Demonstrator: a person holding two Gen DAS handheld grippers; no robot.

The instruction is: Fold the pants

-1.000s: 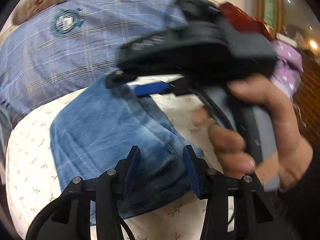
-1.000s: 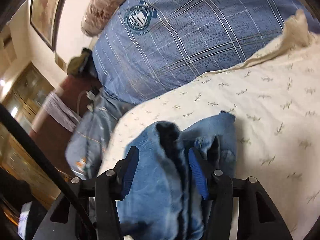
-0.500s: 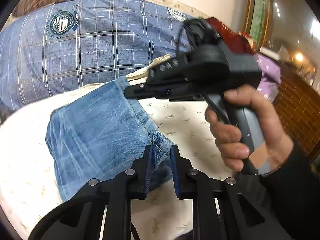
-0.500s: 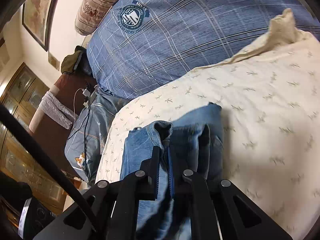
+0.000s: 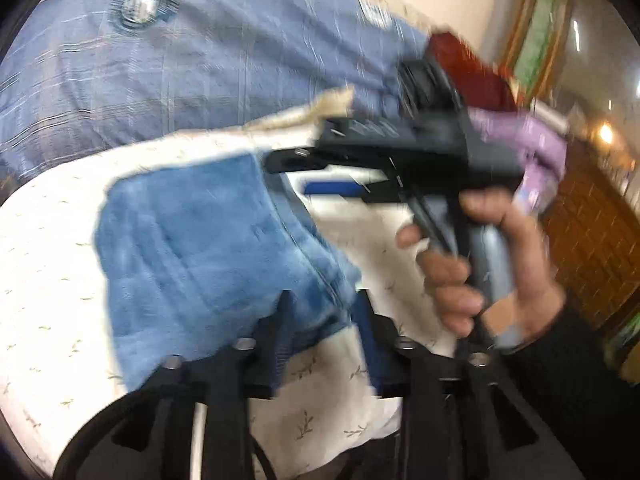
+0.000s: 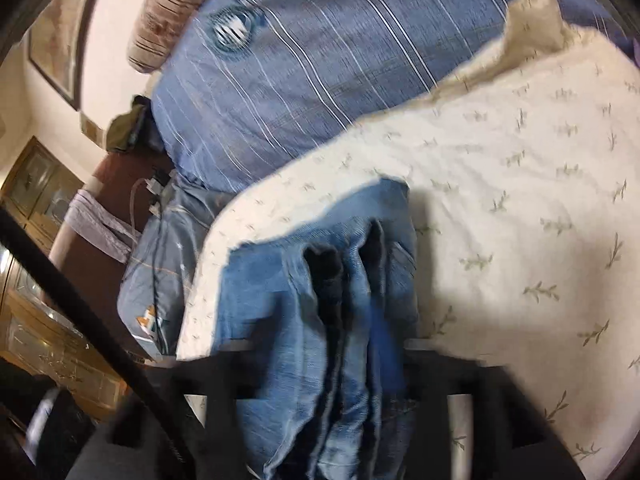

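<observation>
The folded blue jeans (image 5: pixel 200 256) lie on the cream leaf-print sheet (image 5: pixel 52 248). My left gripper (image 5: pixel 324 320) is open, its jaws spread on either side of the jeans' near corner. In the left wrist view my right gripper (image 5: pixel 320 176) is held at the jeans' far right edge, jaws apart. In the right wrist view the jeans (image 6: pixel 320 320) lie bunched in layers between the blurred fingers of my right gripper (image 6: pixel 340 360), which look spread apart.
A blue plaid pillow (image 5: pixel 180 72) lies behind the jeans, a striped brown pillow (image 6: pixel 176 12) beyond it. Purple and red clothes (image 5: pixel 536 148) are piled at the right. The bed edge (image 6: pixel 192 312) drops to a cabinet and cables at the left.
Both grippers were shut on the jeans half a second ago; now both have opened and let go. The views are motion-blurred as the grippers move.
</observation>
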